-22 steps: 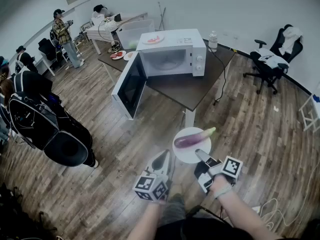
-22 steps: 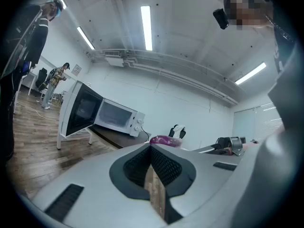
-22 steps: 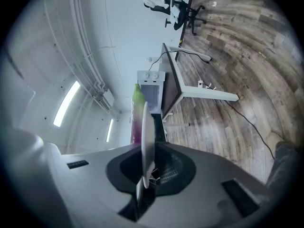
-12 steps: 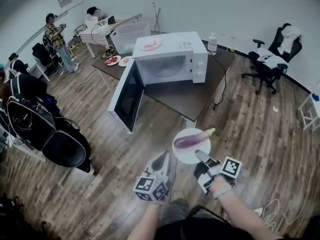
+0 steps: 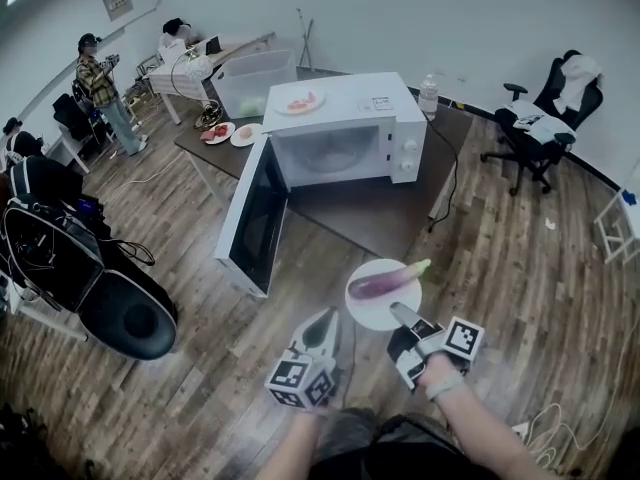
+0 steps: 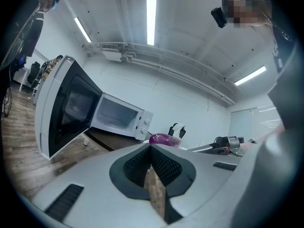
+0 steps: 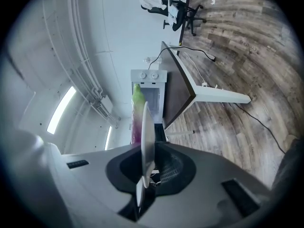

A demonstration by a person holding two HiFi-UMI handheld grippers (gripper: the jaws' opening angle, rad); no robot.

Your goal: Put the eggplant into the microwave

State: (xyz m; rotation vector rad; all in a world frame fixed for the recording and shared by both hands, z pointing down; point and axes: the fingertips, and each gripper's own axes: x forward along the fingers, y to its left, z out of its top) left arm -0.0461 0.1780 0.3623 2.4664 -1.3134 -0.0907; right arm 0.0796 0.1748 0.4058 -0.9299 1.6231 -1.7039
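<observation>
A purple eggplant [image 5: 385, 281] with a green stem lies on a white plate [image 5: 372, 310]. My right gripper [image 5: 403, 315] is shut on the plate's near rim and holds it level above the wood floor. In the right gripper view the plate [image 7: 147, 137] stands edge-on between the pads, with the eggplant [image 7: 136, 113] on it. My left gripper [image 5: 325, 326] hangs beside it, shut and empty. The white microwave [image 5: 345, 128] stands on a dark table [image 5: 375, 213] ahead, with its door [image 5: 255, 213] swung wide open. The left gripper view shows the microwave's empty cavity [image 6: 116, 118] and the eggplant [image 6: 164, 139].
A plate of red food [image 5: 302, 102] rests on top of the microwave and a water bottle [image 5: 428, 94] stands behind it. A power cable [image 5: 445, 178] hangs off the table's right side. An office chair [image 5: 545, 118] is at the right, black bags [image 5: 60, 258] at the left, a person [image 5: 100, 88] far left.
The view has drawn closer to the table and microwave, which now sit nearer and more central. Both grippers keep their places in the view, the plate still level.
</observation>
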